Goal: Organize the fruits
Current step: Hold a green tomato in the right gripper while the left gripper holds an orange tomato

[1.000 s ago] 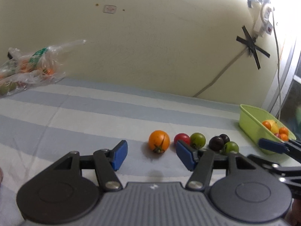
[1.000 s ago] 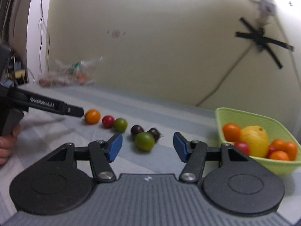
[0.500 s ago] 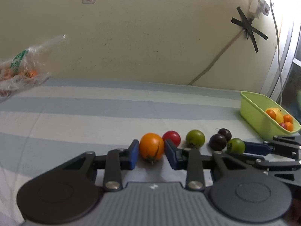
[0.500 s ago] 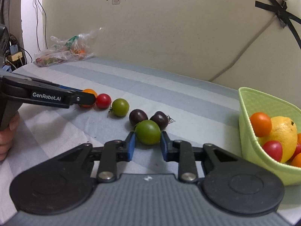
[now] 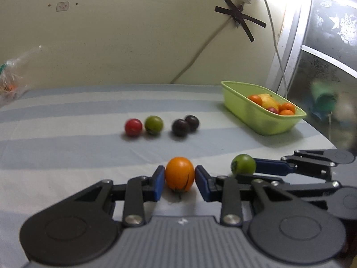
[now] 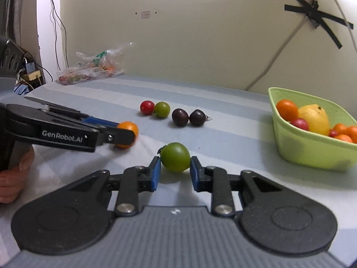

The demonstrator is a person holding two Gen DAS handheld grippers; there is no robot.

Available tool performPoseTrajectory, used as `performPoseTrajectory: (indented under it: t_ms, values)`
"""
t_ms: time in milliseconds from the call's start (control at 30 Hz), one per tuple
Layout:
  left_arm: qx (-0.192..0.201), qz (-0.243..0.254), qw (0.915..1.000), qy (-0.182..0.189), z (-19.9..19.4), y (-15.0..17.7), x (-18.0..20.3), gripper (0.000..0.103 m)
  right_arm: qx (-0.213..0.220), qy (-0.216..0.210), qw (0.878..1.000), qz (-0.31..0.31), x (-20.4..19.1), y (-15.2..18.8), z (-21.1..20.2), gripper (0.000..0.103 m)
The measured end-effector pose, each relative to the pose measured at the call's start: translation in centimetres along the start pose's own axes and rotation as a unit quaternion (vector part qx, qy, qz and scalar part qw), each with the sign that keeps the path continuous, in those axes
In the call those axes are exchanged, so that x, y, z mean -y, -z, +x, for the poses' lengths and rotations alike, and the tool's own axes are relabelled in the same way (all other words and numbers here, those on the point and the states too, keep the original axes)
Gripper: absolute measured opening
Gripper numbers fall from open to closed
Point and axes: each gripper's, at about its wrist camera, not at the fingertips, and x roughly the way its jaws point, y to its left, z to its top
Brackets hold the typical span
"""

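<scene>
My left gripper is shut on an orange tomato and holds it above the striped cloth; it also shows in the right wrist view. My right gripper is shut on a green tomato, which also shows in the left wrist view. On the cloth lie a red tomato, a second green tomato and two dark purple tomatoes in a row. A lime green bin at the right holds a lemon and several orange and red fruits.
A clear plastic bag of produce lies at the far left by the wall. A cable taped to the wall runs down behind the bin. A window frame stands at the right. The cloth's right edge drops off past the bin.
Both grippers have lifted their tomatoes off the cloth and pulled back from the row. The row and the bin now lie farther away.
</scene>
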Motion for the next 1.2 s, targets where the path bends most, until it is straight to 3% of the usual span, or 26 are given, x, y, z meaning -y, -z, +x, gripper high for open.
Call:
performPoseTrajectory:
  t_ms: [267,1200]
  values:
    - [0.015,0.005,0.9979,-0.062,-0.4,0.9,2.1,0.031,0.007,0.007,1.0,0.022,0.0,0.9,-1.3,0.031]
    - [0.009,0.011,0.9971,-0.074,0.1,1.6,2.8,0.032,-0.007,0.011,1.0,0.022,0.1,1.1,-0.9,0.032]
